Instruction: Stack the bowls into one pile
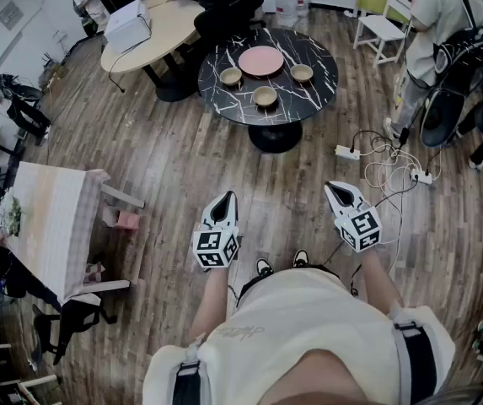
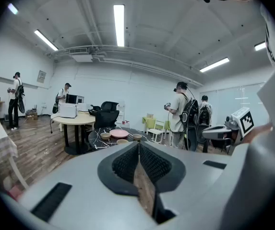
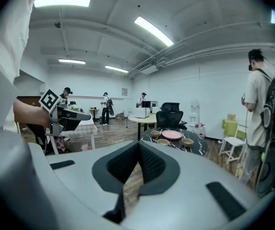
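Note:
Three small tan bowls (image 1: 231,76) (image 1: 265,96) (image 1: 302,72) stand apart around a pink plate (image 1: 261,61) on a round black marble table (image 1: 224,99) some way ahead. Both gripper views show the bowls far off, such as one bowl (image 2: 105,136) and another (image 3: 163,142), beside the pink plate (image 3: 172,134). My left gripper (image 1: 227,197) (image 2: 138,145) and right gripper (image 1: 335,189) (image 3: 138,145) are held side by side over the wooden floor, well short of the table. Both are shut and hold nothing.
A beige round table (image 1: 152,32) with a white box (image 1: 128,25) and black office chairs (image 1: 228,7) stands behind the marble table. A person with a backpack (image 1: 443,40) and a white chair (image 1: 382,29) are at the right. Power strips and cables (image 1: 376,163) lie on the floor. A cloth-covered table (image 1: 51,226) is at the left.

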### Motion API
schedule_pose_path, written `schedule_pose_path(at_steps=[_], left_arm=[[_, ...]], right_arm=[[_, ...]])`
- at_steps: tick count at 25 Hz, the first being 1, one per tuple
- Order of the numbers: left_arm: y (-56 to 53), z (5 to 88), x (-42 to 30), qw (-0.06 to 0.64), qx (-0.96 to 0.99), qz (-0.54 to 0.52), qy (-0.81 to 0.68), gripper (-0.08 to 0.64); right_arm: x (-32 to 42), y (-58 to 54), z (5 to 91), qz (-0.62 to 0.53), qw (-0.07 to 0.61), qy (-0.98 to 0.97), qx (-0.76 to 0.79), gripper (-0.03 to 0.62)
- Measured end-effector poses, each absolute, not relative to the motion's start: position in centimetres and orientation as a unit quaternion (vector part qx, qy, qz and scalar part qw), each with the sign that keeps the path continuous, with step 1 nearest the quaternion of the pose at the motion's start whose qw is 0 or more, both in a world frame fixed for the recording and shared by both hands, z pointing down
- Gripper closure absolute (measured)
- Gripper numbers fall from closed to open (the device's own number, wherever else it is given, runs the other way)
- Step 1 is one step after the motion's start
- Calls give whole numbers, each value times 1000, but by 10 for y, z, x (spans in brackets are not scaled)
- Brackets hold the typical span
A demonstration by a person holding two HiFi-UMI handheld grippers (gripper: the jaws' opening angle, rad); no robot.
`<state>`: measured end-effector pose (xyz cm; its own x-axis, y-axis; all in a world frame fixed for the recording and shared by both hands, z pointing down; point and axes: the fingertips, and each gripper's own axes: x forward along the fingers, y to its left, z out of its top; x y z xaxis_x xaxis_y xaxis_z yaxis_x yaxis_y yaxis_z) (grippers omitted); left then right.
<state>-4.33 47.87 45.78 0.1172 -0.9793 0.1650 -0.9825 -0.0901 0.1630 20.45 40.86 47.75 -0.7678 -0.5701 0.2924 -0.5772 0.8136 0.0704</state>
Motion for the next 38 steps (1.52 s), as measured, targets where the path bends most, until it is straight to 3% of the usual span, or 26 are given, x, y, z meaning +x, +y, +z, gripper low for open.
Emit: schedule_pose_path(at_steps=[10,19,25,26,28,30,31,32,33,38], left_arm=[[479,468,-30,128,728,-1,-673,535],[476,492,-4,146,713,6,-686,535],[460,467,1,104,718,9,-688,537],[457,462,2,94,721,8,-687,535],[454,453,3,75,723,8,-687,534],[451,447,2,65,721,4,-689,531],[450,446,2,66,721,2,-690,504],[448,447,2,70,720,0,-690,400],[446,449,3,76,720,-3,-689,348],[443,458,9,98,726,-3,-680,348]], right_arm=[[217,388,477,19,112,-949,295,586],[238,382,504,46,122,-953,272,586],[261,368,492,25,98,-951,291,586],[265,365,490,28,87,-951,297,568],[273,360,486,40,71,-948,308,434],[280,356,486,53,63,-945,318,417],[284,354,488,58,62,-944,320,420],[287,353,489,61,63,-943,322,420],[290,352,490,62,63,-943,322,420],[293,350,497,72,55,-946,311,439]])
